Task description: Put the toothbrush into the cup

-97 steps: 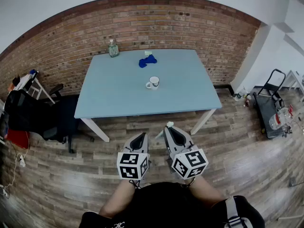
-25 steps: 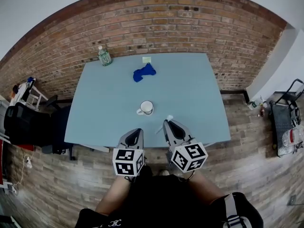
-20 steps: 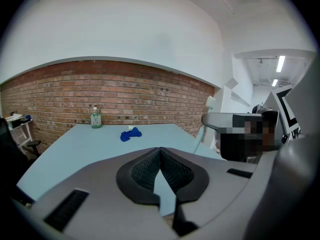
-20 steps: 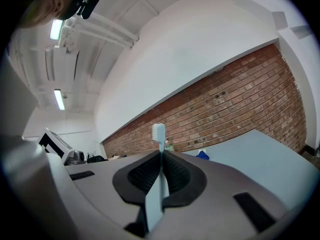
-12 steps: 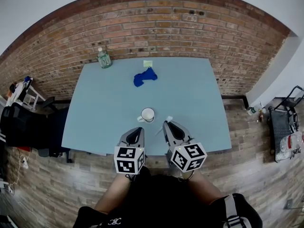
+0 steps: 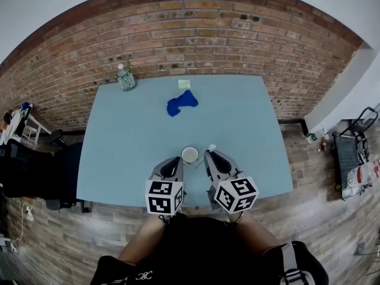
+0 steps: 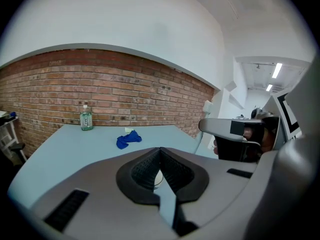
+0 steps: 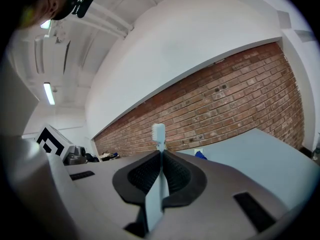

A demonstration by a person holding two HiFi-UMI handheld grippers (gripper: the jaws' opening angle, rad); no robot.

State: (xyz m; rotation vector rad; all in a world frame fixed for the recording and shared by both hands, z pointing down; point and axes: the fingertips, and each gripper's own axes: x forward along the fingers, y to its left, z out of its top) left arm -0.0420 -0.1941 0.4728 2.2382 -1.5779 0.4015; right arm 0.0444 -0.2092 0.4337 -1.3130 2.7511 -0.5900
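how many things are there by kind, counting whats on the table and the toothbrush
bottle: 1
blue cloth: 1
pale note: 1
cup: 1
toothbrush, held in the right gripper: 1
total: 5

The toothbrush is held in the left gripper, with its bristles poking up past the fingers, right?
Not quite. The toothbrush is held in the right gripper, with its bristles poking up past the fingers. The right gripper view shows it.
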